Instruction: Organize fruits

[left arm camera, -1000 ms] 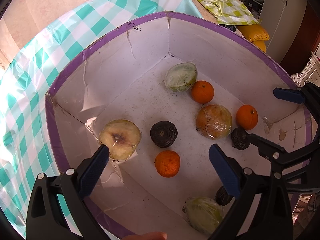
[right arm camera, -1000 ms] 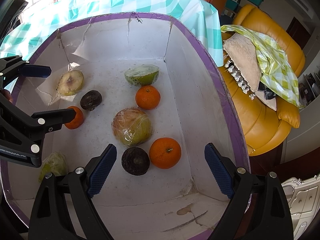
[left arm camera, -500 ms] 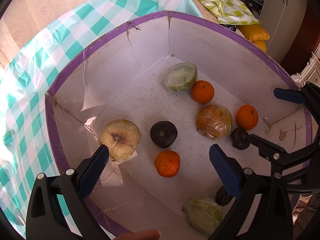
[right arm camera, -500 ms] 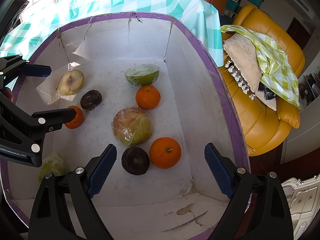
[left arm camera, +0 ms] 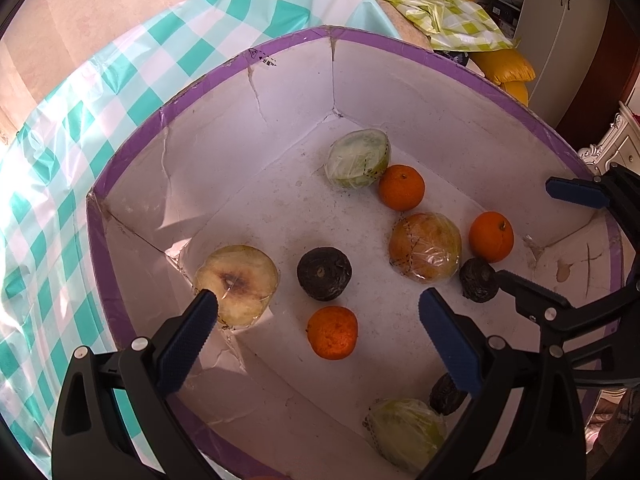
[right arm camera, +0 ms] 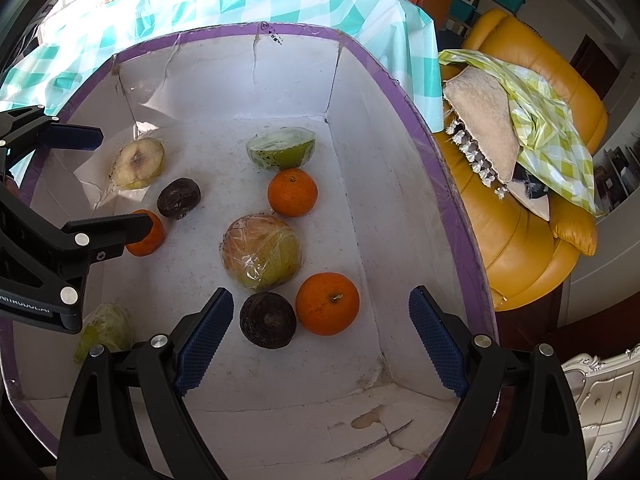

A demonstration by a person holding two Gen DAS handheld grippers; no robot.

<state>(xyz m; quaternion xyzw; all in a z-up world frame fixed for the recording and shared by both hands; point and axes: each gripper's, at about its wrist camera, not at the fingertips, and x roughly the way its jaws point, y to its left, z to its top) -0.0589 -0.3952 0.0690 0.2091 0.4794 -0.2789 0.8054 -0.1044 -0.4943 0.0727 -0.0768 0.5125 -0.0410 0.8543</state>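
- We hold both tongs above a white box (right arm camera: 404, 208) with a purple-taped rim; it sits on a teal checked tablecloth (left arm camera: 80, 128).
- Left gripper (left arm camera: 316, 334): jaws spread wide, nothing between the blue pads (left arm camera: 184, 340). It hangs over the near-left part of the box.
- Right gripper (right arm camera: 320, 334): jaws also wide, holding nothing, over the near-right part of the box.
- All fruit lies loose on the box floor, none gripped.
- Left corner: a wrapped cut apple half (left arm camera: 237, 283), browned face up, just beside the left finger tip in the left view.
- Next to it a dark wrinkled fruit (left arm camera: 324, 268); an orange (left arm camera: 333, 333) lies just in front of that one.
- Far corner: wrapped green half fruit (right arm camera: 281, 147), with a second orange (right arm camera: 293, 192) just beside it.
- Centre: a large wrapped yellow-brown fruit (right arm camera: 261, 258). Touching or nearly touching it at the near side are a second dark fruit (right arm camera: 269, 320) and a third orange (right arm camera: 327, 303); those two sit between the right fingers in the right wrist view.
- Near wall on the left: a wrapped green piece (left arm camera: 406, 426) and a third small dark fruit (left arm camera: 444, 394), partly hidden behind the left gripper's finger.
- Beyond the box: a yellow sofa (right arm camera: 532, 216) with a green checked cloth (right arm camera: 544, 120) draped on it.
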